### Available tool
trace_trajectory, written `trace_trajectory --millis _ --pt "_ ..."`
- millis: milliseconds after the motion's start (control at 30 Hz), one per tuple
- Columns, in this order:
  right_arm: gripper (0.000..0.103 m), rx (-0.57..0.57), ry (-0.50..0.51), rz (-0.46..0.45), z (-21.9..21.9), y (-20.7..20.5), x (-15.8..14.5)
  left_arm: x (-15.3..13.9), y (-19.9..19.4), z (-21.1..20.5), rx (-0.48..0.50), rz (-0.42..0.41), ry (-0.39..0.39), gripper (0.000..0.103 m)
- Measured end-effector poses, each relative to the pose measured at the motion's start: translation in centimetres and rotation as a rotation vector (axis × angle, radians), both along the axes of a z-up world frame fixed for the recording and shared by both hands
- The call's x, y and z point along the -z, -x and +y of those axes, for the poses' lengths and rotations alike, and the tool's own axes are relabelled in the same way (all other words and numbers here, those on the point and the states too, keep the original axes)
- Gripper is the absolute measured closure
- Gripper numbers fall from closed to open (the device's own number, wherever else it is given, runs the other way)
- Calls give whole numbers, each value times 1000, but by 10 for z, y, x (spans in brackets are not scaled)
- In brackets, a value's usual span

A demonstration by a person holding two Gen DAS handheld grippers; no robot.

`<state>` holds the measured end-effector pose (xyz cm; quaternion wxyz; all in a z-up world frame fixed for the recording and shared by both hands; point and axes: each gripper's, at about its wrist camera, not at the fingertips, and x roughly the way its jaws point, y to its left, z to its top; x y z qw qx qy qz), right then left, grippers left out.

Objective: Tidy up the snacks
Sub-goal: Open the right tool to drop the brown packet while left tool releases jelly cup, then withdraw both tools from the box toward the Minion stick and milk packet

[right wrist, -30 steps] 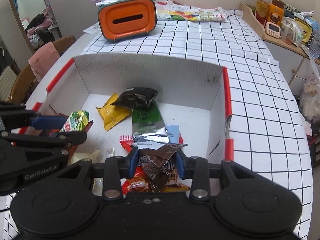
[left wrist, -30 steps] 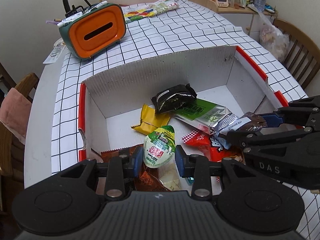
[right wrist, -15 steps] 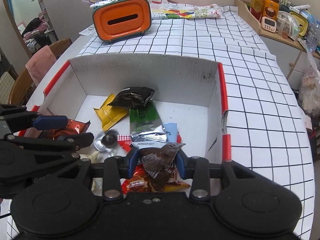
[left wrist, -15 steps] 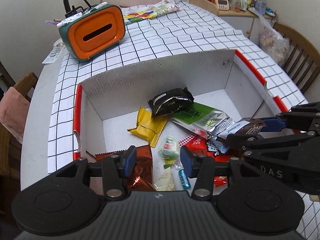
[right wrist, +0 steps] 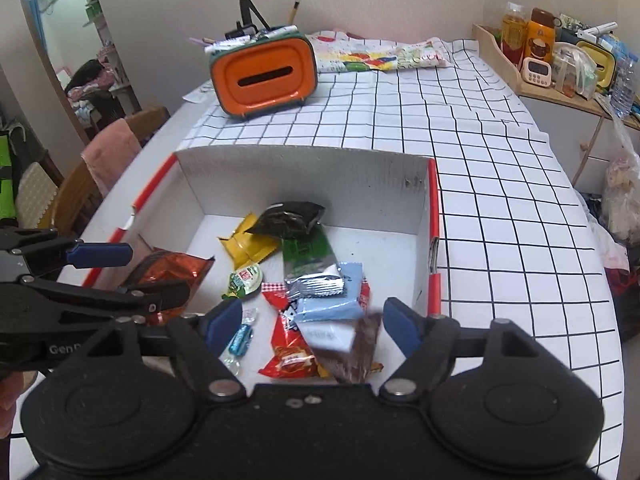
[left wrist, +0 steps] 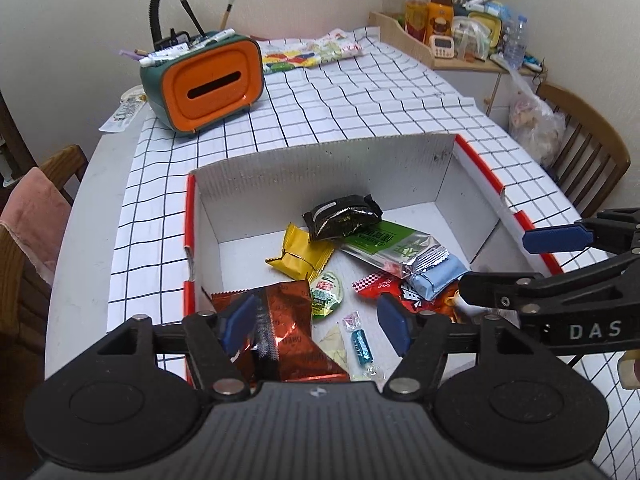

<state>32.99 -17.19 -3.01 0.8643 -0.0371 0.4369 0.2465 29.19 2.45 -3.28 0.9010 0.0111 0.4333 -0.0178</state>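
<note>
Both jaws are spreading and grip nothing: our left gripper (left wrist: 316,322) hangs over the red foil packet (left wrist: 288,328), our right gripper (right wrist: 314,326) over a blurred brown wrapper (right wrist: 358,350) that seems to be dropping free. That wrapper could slide off the heaped snacks, being uneven and slick. Farther in the box (right wrist: 304,168) on the desk (right wrist: 460,140), the green-and-silver bar (right wrist: 310,264) lies flat, long axis toward the back wall.
</note>
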Motion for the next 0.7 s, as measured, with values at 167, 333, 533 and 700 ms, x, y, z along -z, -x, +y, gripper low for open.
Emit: trace_trajectory --millis 167,333,533,700 --pt "15 -23 -26 -14 -3 14 -10 -10 16 4 -6 -30 32 29" --pt "9 -42 -45 -34 -7 30 -18 -16 35 2 3 -51 40 24" --pt "4 -55 -80 -50 -16 50 -27 -19 62 2 1 -71 50 21" --pt "0 -85 -83 -64 -22 69 -29 -20 88 3 -13 -87 55 18"
